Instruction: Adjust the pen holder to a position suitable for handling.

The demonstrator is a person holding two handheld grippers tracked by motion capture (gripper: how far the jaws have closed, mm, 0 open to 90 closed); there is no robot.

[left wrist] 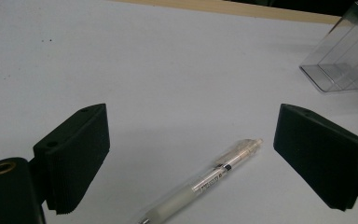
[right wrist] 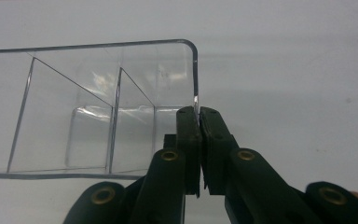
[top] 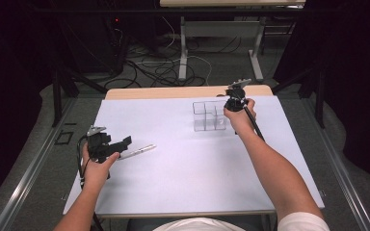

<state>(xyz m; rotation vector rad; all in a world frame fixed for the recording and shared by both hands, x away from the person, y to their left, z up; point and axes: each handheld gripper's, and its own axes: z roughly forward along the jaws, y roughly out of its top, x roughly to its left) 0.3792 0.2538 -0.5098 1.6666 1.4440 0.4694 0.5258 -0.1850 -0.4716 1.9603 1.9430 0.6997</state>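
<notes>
Clear divided organizer [top: 209, 116] stands at the counter's [top: 183, 187] 1 o'clock in the high view, right gripper [top: 234, 98] on its right wall; a pen [top: 138, 151] lies by the left gripper [top: 125, 142]. Left gripper view: jaws spread wide around the pen [left wrist: 205, 182]. Right gripper view: jaws pinch the organizer's [right wrist: 98, 107] wall edge at 12 o'clock.

The table [top: 173, 163] is white with a pale wood edge along its upper side. A clear organizer [top: 209, 116] sits right of centre. The pen [left wrist: 205, 182] is clear with a frosted white grip, and both grippers' jaws are black.
</notes>
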